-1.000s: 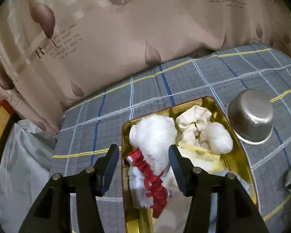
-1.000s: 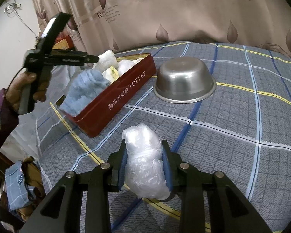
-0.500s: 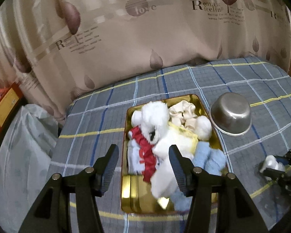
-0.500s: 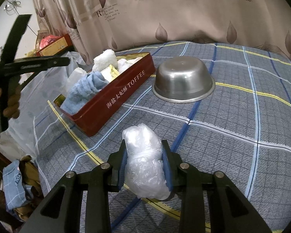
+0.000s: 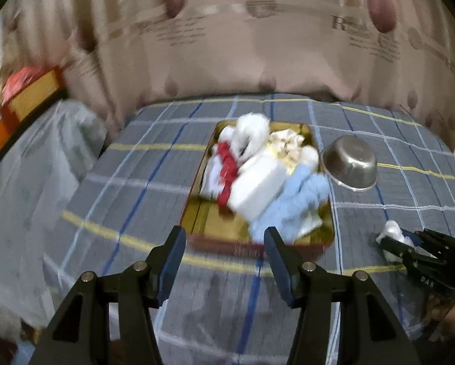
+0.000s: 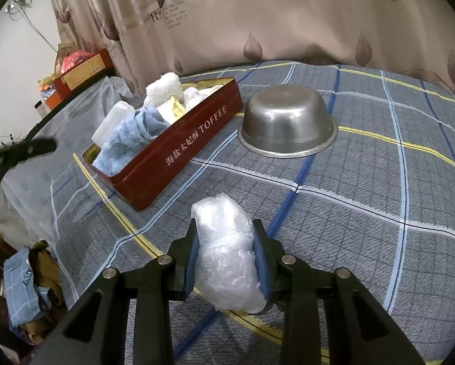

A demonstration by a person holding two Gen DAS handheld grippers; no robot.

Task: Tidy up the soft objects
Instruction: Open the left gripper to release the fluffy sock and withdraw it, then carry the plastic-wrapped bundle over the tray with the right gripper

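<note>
A red toffee tin [image 6: 178,152] with a gold inside [image 5: 209,219] lies on the plaid bed, holding a blue towel [image 5: 294,200], a white block [image 5: 257,188], a red-and-white cloth [image 5: 227,167] and other soft items. My left gripper [image 5: 224,261] is open and empty, above the tin's near edge. My right gripper [image 6: 225,258] is shut on a crumpled clear plastic bag [image 6: 224,243], near the bed surface in front of the tin. It also shows in the left wrist view [image 5: 394,237].
An upturned steel bowl [image 6: 288,121] sits right of the tin, also in the left wrist view [image 5: 352,164]. A patterned curtain [image 6: 288,15] hangs behind. Boxes [image 6: 81,70] and a plastic-covered surface [image 5: 29,167] lie at left. Clothes [image 6: 29,286] are on the floor.
My left gripper has pulled back and up from the tin, leaving the soft items inside; its view is blurred. My right gripper has held still with the bag.
</note>
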